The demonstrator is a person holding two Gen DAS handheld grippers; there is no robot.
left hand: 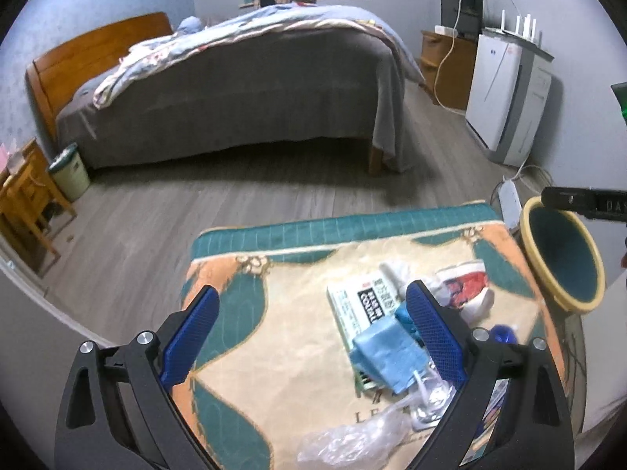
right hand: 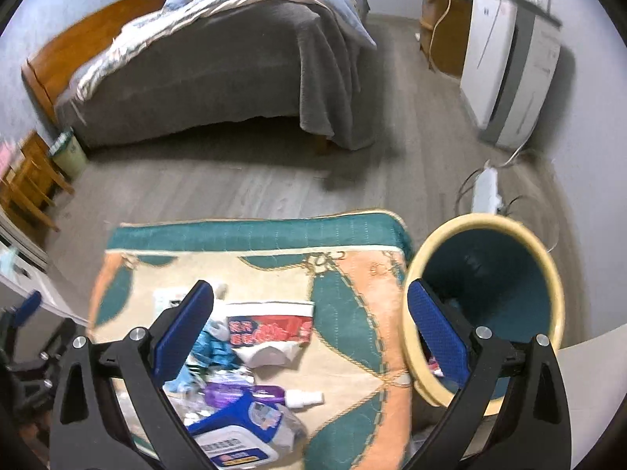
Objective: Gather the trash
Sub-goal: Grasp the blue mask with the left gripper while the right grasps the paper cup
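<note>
Both tongs gape, empty: left gripper [left hand: 311, 315] over the blue packet [left hand: 386, 354]; right gripper [right hand: 311, 309] beside the bin [right hand: 486, 309]. Bin rim tilts toward the trash, likely for short drops.

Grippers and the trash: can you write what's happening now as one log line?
left gripper: open, empty | right gripper: open, empty | trash: on patterned cloth | bin: beside cloth

Trash [right hand: 270, 333] on cloth [right hand: 352, 293] – bin [right hand: 486, 309] right.
</note>
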